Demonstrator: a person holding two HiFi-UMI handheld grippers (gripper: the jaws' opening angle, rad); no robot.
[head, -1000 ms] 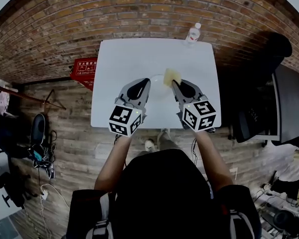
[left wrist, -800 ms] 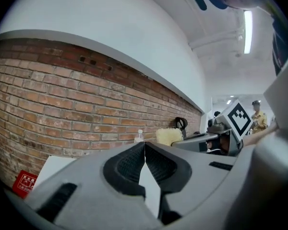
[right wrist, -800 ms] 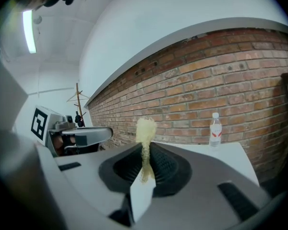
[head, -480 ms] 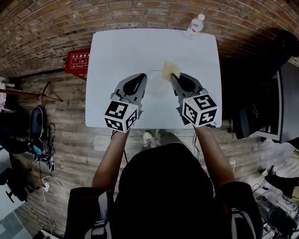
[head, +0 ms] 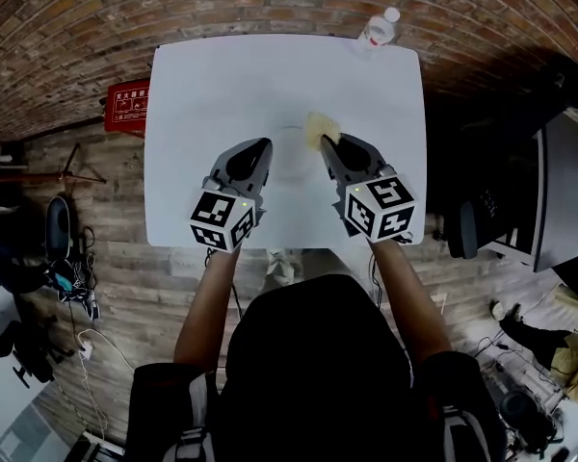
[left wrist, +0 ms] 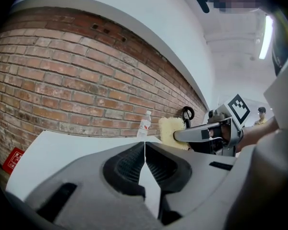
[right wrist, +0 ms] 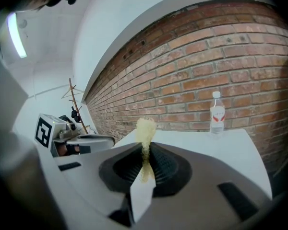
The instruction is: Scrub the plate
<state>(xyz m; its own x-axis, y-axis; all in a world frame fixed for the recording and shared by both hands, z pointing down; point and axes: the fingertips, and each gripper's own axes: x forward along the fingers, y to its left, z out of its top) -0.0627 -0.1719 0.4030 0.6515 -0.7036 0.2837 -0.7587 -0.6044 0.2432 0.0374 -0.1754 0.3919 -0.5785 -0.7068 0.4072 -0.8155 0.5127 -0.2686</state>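
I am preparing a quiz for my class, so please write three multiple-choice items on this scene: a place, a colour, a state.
1. Where on the table does the bottle stand? A. near left corner B. far right corner C. centre
2. What colour is the sponge? A. blue B. yellow C. red
3. How is the left claw? A. open B. shut on the sponge C. shut and empty
Answers: 1 B, the head view shows it at that corner; 2 B, the pad in the right claw is yellow; 3 C, its jaws meet with nothing between.
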